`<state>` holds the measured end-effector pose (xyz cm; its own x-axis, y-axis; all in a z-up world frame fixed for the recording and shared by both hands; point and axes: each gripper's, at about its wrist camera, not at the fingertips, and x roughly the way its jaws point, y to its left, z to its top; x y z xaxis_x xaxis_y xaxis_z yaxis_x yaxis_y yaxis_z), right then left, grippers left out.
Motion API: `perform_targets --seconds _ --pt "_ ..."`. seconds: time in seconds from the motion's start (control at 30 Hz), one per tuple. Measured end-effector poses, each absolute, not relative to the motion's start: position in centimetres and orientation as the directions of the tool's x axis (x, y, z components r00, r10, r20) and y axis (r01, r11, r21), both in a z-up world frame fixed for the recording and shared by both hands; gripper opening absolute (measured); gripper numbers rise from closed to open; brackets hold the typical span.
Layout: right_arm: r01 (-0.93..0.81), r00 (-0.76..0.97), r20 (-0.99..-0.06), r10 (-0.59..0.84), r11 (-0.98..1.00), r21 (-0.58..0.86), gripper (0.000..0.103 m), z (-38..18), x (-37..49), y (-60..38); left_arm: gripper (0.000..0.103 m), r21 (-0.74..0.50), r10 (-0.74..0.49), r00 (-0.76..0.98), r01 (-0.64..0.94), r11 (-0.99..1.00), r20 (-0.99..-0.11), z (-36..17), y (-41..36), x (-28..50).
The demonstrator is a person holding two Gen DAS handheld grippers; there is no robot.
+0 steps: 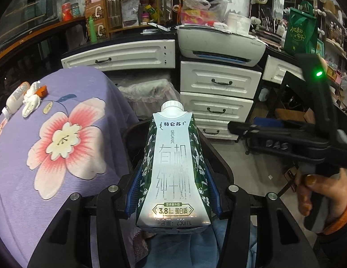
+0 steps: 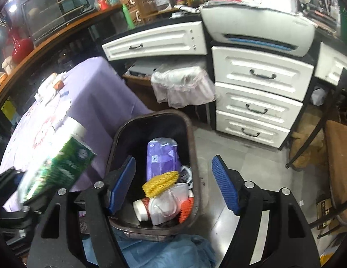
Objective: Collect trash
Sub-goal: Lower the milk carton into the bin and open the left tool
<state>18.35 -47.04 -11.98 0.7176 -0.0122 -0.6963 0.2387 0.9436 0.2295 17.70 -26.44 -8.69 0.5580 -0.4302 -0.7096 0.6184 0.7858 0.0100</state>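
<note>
one milk carton (image 1: 173, 167) between the left gripper's pads; one bin (image 2: 187, 129) below the right gripper, holding one purple pack (image 2: 161, 158), one yellow net (image 2: 160, 182), one orange net (image 2: 186, 210), one white mask (image 2: 171, 203), one small bottle (image 2: 141, 210); four white drawers (image 1: 220, 80) beyond it; one printer (image 1: 220, 42).

The left gripper (image 1: 172, 186) is a black plastic frame with two angular arms, each carrying round silver screw heads at about 8 and 4 o'clock of the picture. Its pads (image 1: 133, 192) are blue and finely ribbed.

The right gripper (image 2: 173, 187) is built alike: black arms, silver screws, blue ribbed pads (image 2: 225, 185). Seen from the left wrist view at 3 o'clock, its black body bears a glowing green light and faint pale lettering on the side.

The hand (image 1: 318, 192) at 4 o'clock wears an orange cuff over a dark sleeve, and its nails are painted amber.
</note>
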Motion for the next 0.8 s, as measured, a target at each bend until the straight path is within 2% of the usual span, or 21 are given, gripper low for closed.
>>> perform_targets --seconds 0.8 --pt "0.303 0.722 -0.689 -0.063 0.924 0.234 0.071 -12.0 16.2 -50.3 0.051 0.075 -0.326 0.504 0.622 0.779 -0.8 -15.0 -31.1 21.0"
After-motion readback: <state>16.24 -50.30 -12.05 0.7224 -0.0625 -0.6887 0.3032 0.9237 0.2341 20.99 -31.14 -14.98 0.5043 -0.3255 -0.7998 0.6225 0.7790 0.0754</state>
